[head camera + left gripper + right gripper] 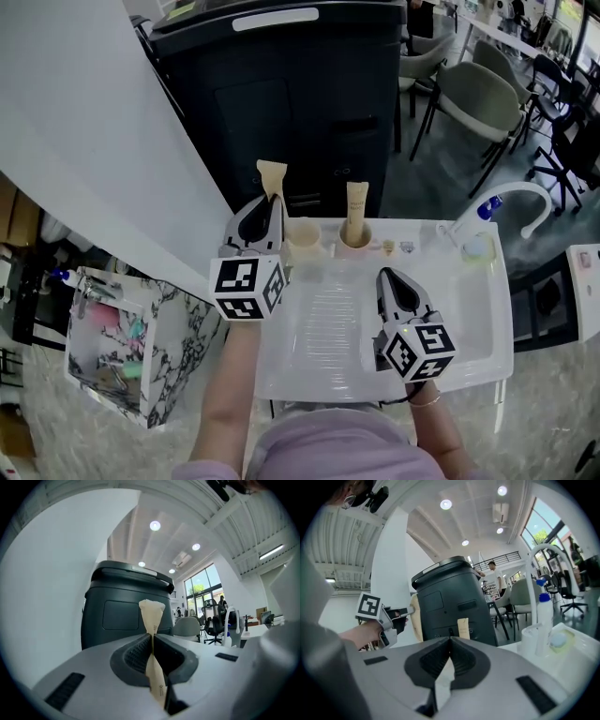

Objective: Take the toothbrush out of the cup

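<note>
Toothbrush [272, 175] [151, 613] is a flat beige paper-wrapped stick with a flared, crimped top; it is out of the cups and clamped upright in the left gripper [272, 202] [152, 639], whose ribbed dark pads pinch the wrapper at mid-length, with the lower end running down between the jaws; left gripper is held roughly level, up and just left of the cream cup [303, 242], bare forearm reaching in from below; cream cup is a matte cylinder on the back ledge of the white sink [478, 319], beside a pinkish cup [353, 246] that holds a second wrapped toothbrush [356, 204] [463, 629] standing upright; sink is glossy white plastic with a ribbed drain area, and a curved white faucet [511, 197] is at its right; right gripper [386, 275] [450, 641] hovers over the ribbed area, nose tipped slightly down towards the cups, jaws closed tip to tip with nothing in them; big dark bin [281, 103] is behind the sink.
</note>
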A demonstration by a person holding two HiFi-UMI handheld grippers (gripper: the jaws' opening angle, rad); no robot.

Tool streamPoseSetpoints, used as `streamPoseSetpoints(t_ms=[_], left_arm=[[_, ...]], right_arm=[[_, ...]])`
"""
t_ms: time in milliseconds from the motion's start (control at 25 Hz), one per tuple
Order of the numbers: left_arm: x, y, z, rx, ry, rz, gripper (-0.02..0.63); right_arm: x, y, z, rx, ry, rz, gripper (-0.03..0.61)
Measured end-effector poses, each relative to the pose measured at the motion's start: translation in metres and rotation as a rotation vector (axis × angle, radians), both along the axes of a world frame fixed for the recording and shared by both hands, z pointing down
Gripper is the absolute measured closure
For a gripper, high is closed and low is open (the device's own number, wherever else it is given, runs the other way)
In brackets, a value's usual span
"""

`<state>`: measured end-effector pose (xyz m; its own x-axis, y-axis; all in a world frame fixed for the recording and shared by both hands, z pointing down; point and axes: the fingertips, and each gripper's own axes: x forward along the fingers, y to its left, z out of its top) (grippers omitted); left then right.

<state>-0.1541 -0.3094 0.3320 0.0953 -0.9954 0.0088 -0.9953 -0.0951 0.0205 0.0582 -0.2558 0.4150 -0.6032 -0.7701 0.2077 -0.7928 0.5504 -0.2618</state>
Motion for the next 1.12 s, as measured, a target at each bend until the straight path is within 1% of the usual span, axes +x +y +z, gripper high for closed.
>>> streamPoseSetpoints(t_ms=[120,240,600,800,1120], left_arm=[[-0.008,0.026,-0.008,0.014,0.013,-0.006,0.595],[-0.014,0.049,-0.005,-0.009,0.041,-0.012,0.595],[-0.002,0.104,0.045,-0.152,0.074,0.031,0.597],[0.010,0.123,0.071,-0.218,0.093,0.054,0.597],[0.035,0.141,0.118,-0.364,0.095,0.091,0.597]], right_arm=[[0.001,0.006,-0.003,0.006,-0.006,0.012,0.575],[0.000,0.012,-0.007,0.012,-0.012,0.019,0.575],[-0.005,0.037,-0.011,0.018,-0.018,0.027,0.575],[-0.003,0.048,-0.012,0.018,-0.021,0.041,0.575],[0.004,0.058,-0.013,0.016,-0.029,0.069,0.575]])
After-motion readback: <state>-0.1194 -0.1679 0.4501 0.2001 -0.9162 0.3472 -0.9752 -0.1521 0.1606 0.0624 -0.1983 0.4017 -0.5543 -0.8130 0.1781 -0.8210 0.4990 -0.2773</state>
